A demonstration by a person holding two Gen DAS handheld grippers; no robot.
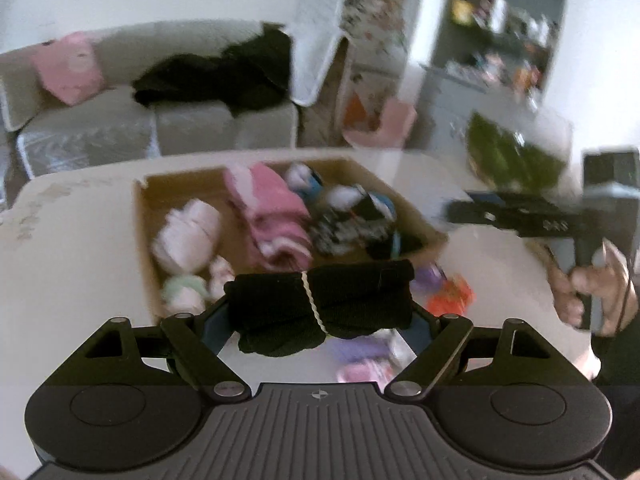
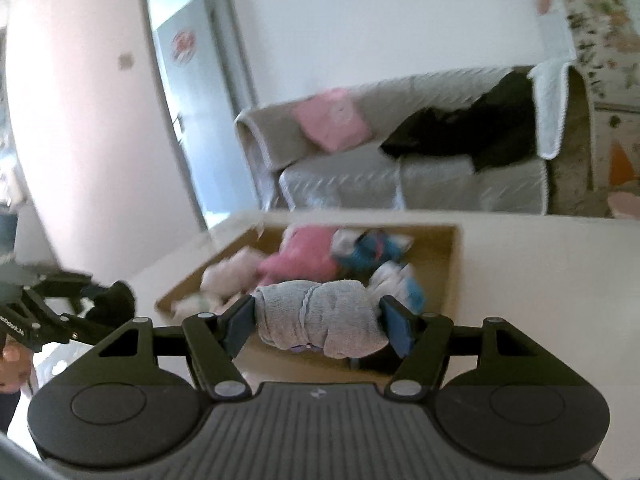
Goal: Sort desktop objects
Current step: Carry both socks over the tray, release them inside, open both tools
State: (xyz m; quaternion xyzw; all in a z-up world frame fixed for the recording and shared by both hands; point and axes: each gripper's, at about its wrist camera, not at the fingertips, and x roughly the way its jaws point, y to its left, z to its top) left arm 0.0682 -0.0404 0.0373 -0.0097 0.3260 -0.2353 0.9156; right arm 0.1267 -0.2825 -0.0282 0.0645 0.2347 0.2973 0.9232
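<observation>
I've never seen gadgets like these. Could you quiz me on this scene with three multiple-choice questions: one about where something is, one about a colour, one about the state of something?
1. Where does the cardboard box stand?
A. on the sofa
B. on the white table
C. on the floor

2. What colour is the rolled bundle in the right gripper?
A. grey
B. red
C. green

3. What is the state of the left gripper?
A. empty and wide open
B. shut on a black bundle
C. holding a cup

Answers:
1 B: the box rests on the white tabletop, with the sofa behind it.
2 A: the cloth between the blue pads is light grey.
3 B: the black roll, tied with a pale cord, sits clamped between its fingers.
</observation>
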